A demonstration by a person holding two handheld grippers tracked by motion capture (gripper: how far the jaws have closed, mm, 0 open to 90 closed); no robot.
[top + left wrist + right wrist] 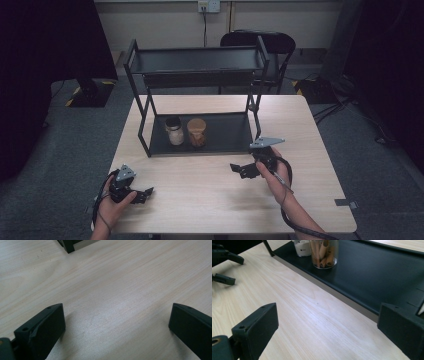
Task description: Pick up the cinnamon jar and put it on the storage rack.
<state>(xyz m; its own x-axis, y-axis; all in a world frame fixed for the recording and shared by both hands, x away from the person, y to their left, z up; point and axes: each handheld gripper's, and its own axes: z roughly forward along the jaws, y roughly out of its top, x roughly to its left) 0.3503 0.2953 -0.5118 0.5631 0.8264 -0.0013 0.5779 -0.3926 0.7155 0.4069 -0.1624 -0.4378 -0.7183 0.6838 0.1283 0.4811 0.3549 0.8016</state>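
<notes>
High view looks down on a pale wooden table (210, 185) carrying a black two-tier metal rack (200, 62) at its far half. On the rack's lower shelf (227, 135) stand two jars side by side, just apart: a glass jar with a black lid and white contents (174, 130) on the left, and a wood-lidded jar of brown sticks (197, 132) on the right. The right gripper (239, 169) hovers over the table just in front of the lower shelf, nearest the brown jar, its jaws spread wide with nothing between them. Right gripper view confirms this: bare wood lies between the two black jaws, the shelf's front edge (329, 288) runs slantwise ahead, and both jars sit at the top of the frame. The left gripper (145, 193) rests low near the table's front left corner, well apart from the rack, its jaws likewise spread and empty over bare wood in the left gripper view.
</notes>
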